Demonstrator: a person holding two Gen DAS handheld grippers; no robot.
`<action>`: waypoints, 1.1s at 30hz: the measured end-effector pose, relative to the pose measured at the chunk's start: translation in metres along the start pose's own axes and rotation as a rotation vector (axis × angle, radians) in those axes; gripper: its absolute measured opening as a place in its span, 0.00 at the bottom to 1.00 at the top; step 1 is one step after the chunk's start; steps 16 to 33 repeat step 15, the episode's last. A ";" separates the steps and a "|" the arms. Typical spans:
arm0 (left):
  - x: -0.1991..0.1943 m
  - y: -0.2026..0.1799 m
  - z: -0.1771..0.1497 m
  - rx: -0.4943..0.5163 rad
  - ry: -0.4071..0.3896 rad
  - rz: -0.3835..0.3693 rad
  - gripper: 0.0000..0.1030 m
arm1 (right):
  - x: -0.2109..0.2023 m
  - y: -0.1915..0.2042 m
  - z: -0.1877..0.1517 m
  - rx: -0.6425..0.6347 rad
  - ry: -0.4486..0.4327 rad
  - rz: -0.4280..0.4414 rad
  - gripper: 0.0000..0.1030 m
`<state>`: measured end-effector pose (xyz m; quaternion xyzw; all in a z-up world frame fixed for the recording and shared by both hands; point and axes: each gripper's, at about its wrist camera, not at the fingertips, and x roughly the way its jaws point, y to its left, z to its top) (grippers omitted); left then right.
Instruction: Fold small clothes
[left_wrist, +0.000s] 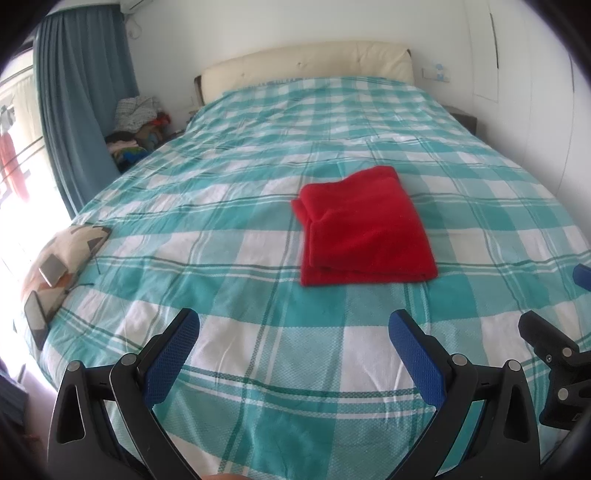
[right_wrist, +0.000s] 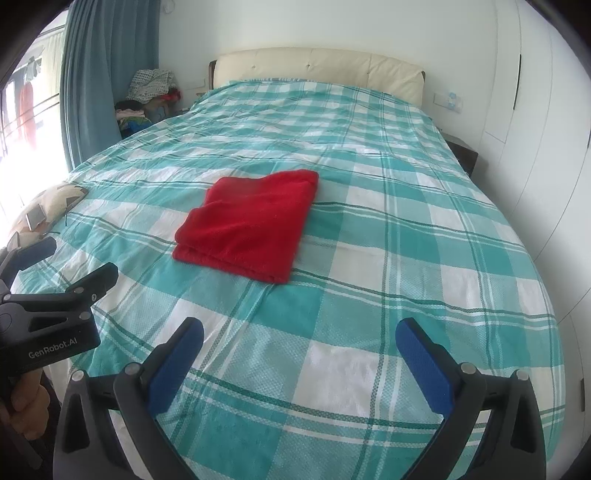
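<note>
A red cloth (left_wrist: 365, 229) lies folded into a neat rectangle in the middle of the bed (left_wrist: 221, 206), which has a teal and white checked cover. My left gripper (left_wrist: 293, 325) hovers open over the bed's near part, well short of the cloth, with nothing between its blue pads. My right gripper (right_wrist: 299, 328) is also open and empty, at about the same distance, with the red cloth (right_wrist: 251, 225) ahead and to its left. Each gripper shows at the edge of the other's view: the right gripper (left_wrist: 557, 299) and the left gripper (right_wrist: 75, 258), held by a hand (right_wrist: 26, 406).
A patterned pillow (left_wrist: 70, 243) with two phones (left_wrist: 51, 271) (left_wrist: 35, 319) on it sits at the bed's left edge. A pile of clothes (left_wrist: 136, 125) is stacked by the blue curtain (left_wrist: 81, 103). A cream headboard (left_wrist: 306, 61) is at the far end and white wardrobe doors (right_wrist: 535, 110) on the right.
</note>
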<state>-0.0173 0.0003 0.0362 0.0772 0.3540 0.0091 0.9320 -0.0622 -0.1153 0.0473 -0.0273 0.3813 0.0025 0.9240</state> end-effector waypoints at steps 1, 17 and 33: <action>0.000 0.001 0.000 -0.004 0.003 -0.004 1.00 | 0.000 0.000 0.001 0.000 0.000 -0.003 1.00; -0.013 0.006 -0.005 -0.031 -0.018 -0.061 1.00 | 0.001 0.001 0.002 0.017 -0.015 0.007 1.00; -0.013 0.006 -0.005 -0.031 -0.018 -0.061 1.00 | 0.001 0.001 0.002 0.017 -0.015 0.007 1.00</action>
